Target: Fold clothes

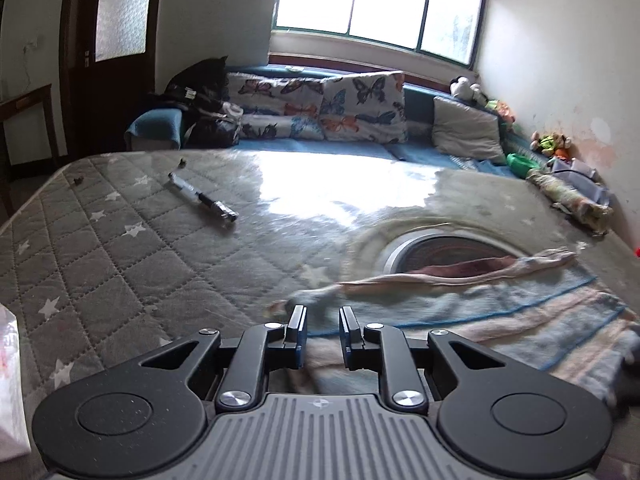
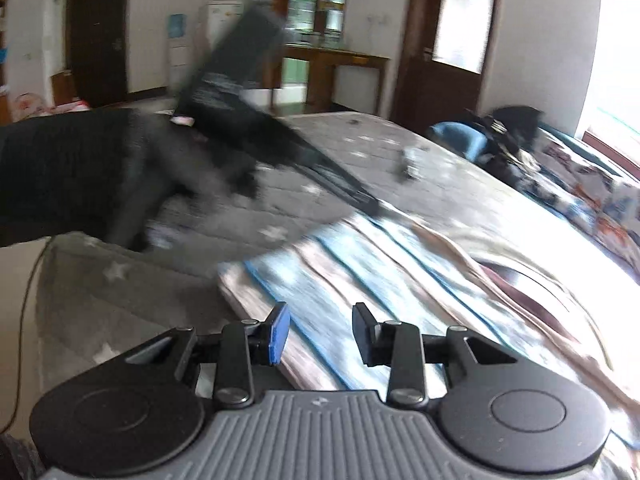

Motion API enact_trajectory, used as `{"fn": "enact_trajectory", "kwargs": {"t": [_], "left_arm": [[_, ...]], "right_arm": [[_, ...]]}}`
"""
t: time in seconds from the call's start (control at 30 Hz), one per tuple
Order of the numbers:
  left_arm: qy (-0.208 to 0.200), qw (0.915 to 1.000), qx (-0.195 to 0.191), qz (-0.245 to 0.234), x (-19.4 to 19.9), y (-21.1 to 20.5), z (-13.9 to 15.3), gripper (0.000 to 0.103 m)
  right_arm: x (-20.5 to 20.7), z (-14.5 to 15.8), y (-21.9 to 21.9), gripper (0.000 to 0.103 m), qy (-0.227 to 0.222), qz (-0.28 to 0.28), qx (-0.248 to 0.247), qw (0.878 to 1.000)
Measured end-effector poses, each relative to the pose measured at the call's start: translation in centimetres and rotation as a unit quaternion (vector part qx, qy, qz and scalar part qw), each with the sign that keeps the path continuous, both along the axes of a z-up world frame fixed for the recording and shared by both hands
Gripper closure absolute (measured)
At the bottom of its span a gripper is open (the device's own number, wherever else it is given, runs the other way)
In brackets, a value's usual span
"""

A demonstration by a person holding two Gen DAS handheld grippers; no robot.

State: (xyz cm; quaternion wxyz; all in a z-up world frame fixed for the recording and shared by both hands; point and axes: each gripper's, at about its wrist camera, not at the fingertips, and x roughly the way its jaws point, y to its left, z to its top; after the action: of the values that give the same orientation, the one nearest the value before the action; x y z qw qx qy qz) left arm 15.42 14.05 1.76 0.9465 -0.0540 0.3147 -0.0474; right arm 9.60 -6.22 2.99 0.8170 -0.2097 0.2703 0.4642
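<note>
— Looking down along my left gripper [image 1: 322, 330], I see it angled down over the bed [image 1: 120, 248], just above the near corner of the striped garment [image 1: 500, 320]. Its fingers [image 1: 297, 326] stand a little apart, and cloth shows in the gap, but I cannot tell whether the pads press on it.

— And your other hand?

— My right gripper [image 2: 322, 330] also tilts down, over the near edge of the same striped garment [image 2: 380, 280], which lies spread flat on the grey star-patterned bed [image 2: 120, 272]. The right fingers [image 2: 280, 330] are apart with nothing pinched between them; the cloth lies below them.

— Where is your left arm from that side?

— In the right wrist view a dark sleeve [image 2: 80, 172] reaches in from the left, and the left gripper [image 2: 372, 204] at its end points down at the far edge of the garment. It is blurred, so I cannot read its fingers there.

— Any writing or labels?

— Only a small emblem on the grey ribbed body of each gripper, too small to read. A pen-like stick [image 1: 202, 198] lies on the bed well apart from the garment, and its markings are unreadable. The butterfly pillows [image 1: 320, 108] by the window [image 1: 380, 0] carry no words
</note>
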Motion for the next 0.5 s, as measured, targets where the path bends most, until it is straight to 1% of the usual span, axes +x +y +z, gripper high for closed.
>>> {"fn": "enact_trajectory", "kwargs": {"t": [0.17,0.23,0.3,0.43,0.5], "left_arm": [[-0.007,0.9994,-0.014,-0.031,-3.1,-2.8,0.0,0.082],[-0.006,0.9992,-0.004,-0.039,-4.0,-3.9,-0.3,0.082],[-0.006,0.9989,0.003,-0.046,-4.9,-4.9,-0.6,0.082],[-0.005,0.9985,0.008,-0.055,-6.2,-5.7,-1.1,0.082],[0.000,0.9985,0.008,-0.054,-6.4,-5.8,-1.4,0.082]], "right_arm": [[1.1,0.0,-4.9,0.068,0.005,-0.075,0.011,0.997],[1.4,-0.2,-6.7,0.068,0.007,-0.102,0.012,0.995],[1.7,-0.5,-9.3,0.068,0.012,-0.142,0.013,0.990],[2.3,-1.0,-13.0,0.068,0.015,-0.209,0.018,0.978],[2.7,-1.4,-15.4,0.068,0.019,-0.249,0.025,0.968]]}}
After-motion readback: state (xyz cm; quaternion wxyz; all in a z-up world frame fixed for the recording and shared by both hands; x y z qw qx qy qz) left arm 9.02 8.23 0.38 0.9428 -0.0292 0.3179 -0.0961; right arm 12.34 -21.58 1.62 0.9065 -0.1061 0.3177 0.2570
